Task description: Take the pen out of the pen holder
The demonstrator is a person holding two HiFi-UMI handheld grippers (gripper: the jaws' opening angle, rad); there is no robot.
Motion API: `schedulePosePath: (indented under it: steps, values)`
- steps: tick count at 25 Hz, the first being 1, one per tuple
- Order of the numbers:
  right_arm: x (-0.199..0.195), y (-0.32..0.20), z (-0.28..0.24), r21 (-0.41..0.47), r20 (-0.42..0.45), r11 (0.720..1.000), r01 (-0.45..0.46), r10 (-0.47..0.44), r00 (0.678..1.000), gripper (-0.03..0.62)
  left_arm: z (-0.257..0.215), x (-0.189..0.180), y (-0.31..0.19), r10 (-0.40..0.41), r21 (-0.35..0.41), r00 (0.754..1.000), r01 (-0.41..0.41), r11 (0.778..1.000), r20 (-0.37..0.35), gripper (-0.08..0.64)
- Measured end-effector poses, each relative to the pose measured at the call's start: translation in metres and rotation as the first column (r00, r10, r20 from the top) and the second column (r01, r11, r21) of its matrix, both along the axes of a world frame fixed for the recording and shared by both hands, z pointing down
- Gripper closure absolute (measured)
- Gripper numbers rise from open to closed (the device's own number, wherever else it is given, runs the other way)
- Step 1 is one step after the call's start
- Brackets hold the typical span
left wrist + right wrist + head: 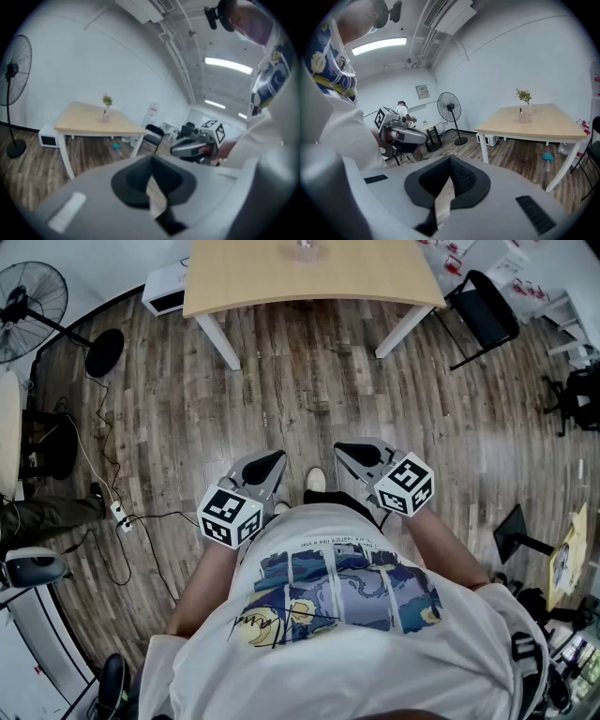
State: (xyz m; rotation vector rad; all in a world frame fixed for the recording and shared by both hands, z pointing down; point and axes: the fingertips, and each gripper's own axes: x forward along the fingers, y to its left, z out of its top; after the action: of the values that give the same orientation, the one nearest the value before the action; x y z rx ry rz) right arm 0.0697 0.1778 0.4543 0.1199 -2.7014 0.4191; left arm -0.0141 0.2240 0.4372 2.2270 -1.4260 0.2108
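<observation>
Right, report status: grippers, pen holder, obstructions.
Left gripper, right gripper: jaws shut, empty. Pen holder on table, out of reach, pen inside. Only wooden floor between.

Distant pen holder (522, 117), contents too small

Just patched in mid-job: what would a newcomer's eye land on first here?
The left gripper and right gripper are held side by side ahead of the person's printed shirt, jaws shut and empty. Far across the wood floor stands the wooden table with the pen holder on it, well away from both. A standing fan is at the head view's upper left.
</observation>
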Motion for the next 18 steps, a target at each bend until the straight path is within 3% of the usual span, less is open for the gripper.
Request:
schedulePosePath:
  steps: [9,18]
  values:
    - [0.039,-0.076,0.002,-0.03,0.023,0.999,-0.026,0.027,0.999,0.587,-0.011,0.025,-0.082,-0.007,-0.003,0.998,0.008,1.0,0.062,0.551]
    - [0.033,-0.148,0.004,-0.084,0.09,0.993,-0.082,0.089,0.992,0.586,-0.01,0.001,-0.161,-0.051,-0.005,0.998,0.051,0.999,0.034,0.511]
